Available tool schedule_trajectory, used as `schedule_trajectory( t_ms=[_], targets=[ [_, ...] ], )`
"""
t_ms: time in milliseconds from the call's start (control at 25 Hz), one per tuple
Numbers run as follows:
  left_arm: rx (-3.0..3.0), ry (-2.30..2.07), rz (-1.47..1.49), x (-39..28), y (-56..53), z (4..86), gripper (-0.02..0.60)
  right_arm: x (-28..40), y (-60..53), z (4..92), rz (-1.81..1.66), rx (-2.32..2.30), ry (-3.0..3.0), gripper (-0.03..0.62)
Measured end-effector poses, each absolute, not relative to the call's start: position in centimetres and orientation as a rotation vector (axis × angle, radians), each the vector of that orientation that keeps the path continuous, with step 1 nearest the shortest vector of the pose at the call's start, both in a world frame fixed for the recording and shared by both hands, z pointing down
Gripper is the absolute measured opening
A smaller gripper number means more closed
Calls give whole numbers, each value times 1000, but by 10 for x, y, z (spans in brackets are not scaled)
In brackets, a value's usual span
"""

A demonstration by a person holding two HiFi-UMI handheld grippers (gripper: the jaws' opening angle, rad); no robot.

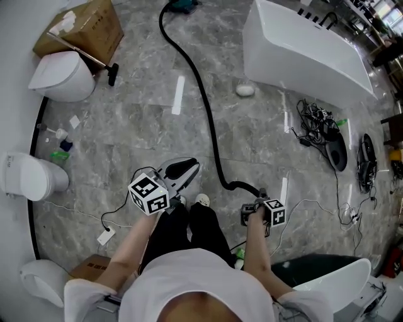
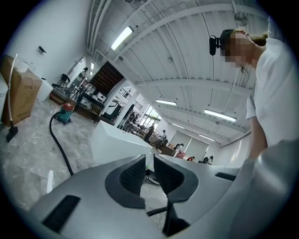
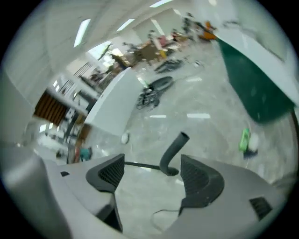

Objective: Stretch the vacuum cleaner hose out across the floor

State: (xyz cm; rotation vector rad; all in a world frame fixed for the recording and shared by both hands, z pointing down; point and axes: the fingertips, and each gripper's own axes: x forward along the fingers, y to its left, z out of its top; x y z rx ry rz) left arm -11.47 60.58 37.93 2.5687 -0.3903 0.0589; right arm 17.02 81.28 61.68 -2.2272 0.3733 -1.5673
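The black vacuum hose (image 1: 208, 107) runs from the green vacuum cleaner (image 1: 182, 5) at the far edge down the marble floor and bends right toward my right gripper (image 1: 250, 210). In the right gripper view the hose's free end (image 3: 174, 149) curls up off the floor just beyond the gripper (image 3: 152, 168), whose jaws stand wide open and touch nothing. My left gripper (image 1: 187, 168) is held up over the floor to the left. Its jaws (image 2: 149, 170) are almost together, with nothing between them. From there the hose (image 2: 58, 140) and the cleaner (image 2: 65, 112) show far off.
A white bathtub (image 1: 302, 50) stands at the far right, with a tangle of cables (image 1: 321, 122) beside it. Toilets (image 1: 63, 75) (image 1: 31, 176) and a cardboard box (image 1: 85, 28) line the left. A green bottle (image 3: 245, 139) lies near my right side.
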Motion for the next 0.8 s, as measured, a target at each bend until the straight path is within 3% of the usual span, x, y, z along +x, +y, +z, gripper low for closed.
schedule_trajectory(
  t_ms=[160, 400, 440, 520, 560, 640, 800],
  targets=[
    [2603, -354, 92, -111, 608, 378, 60, 176, 762, 559, -1424, -2482, 914, 357],
    [2675, -498, 240, -116, 594, 383, 60, 121, 660, 477, -1140, -2327, 1600, 353],
    [2677, -522, 242, -116, 592, 383, 60, 108, 648, 464, -1084, -2309, 1685, 328],
    [2684, -568, 228, -116, 590, 379, 60, 85, 632, 439, -958, -2300, 1814, 101],
    [2691, -593, 221, -115, 588, 377, 60, 73, 626, 427, -896, -2283, 1876, 52],
    [2708, -646, 214, -116, 584, 374, 60, 46, 613, 407, -796, -2209, 1999, 18],
    [2718, -735, 184, -126, 579, 369, 60, -7, 600, 382, -661, -2095, 2198, 14]
  ],
)
